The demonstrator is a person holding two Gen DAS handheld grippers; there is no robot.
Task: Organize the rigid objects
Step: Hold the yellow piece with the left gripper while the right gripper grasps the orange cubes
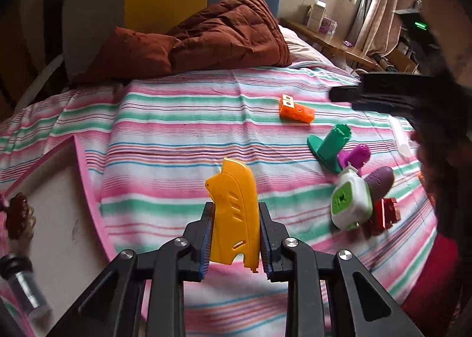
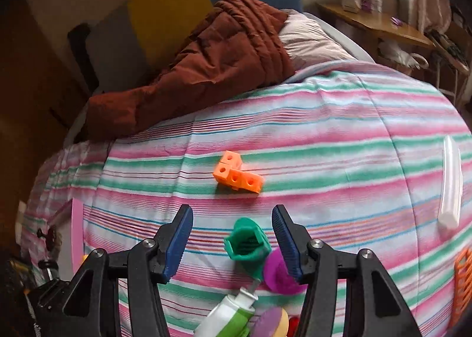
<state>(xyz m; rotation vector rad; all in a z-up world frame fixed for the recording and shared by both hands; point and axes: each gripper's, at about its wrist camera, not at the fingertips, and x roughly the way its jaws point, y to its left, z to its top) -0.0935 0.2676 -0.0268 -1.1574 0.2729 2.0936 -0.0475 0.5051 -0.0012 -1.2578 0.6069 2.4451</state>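
Low centre of the left wrist view, the left gripper is clamped on a yellow plastic piece; both blue pads press its sides, and its lower end is partly hidden betw. the fingers. It hangs above the striped bedspread, not touching it.

Right of frame, a cluster of toys lies on the spread: a green stamp-like piece, a purple piece, a white-and-green block, a purple oval and a red block, all touching or overlapping, so outlines are hard to separate. An orange cube piece sits apart, upper right of centre. At left edge, a pink-rimmed tray is cut off; a dark red object on it is blurred, can't ID. A clear tube w/ black cap is at lower left, also cut off. At right, a dark blurred shape blocks the view.

Right wrist view: right gripper stands about half open, nothing gripped. The green piece's top sits betw. the fingers w/o the pads touching. The purple piece is partly behind the right finger. At right edge, a white bar lies on the spread, and an orange grid item is cut off.
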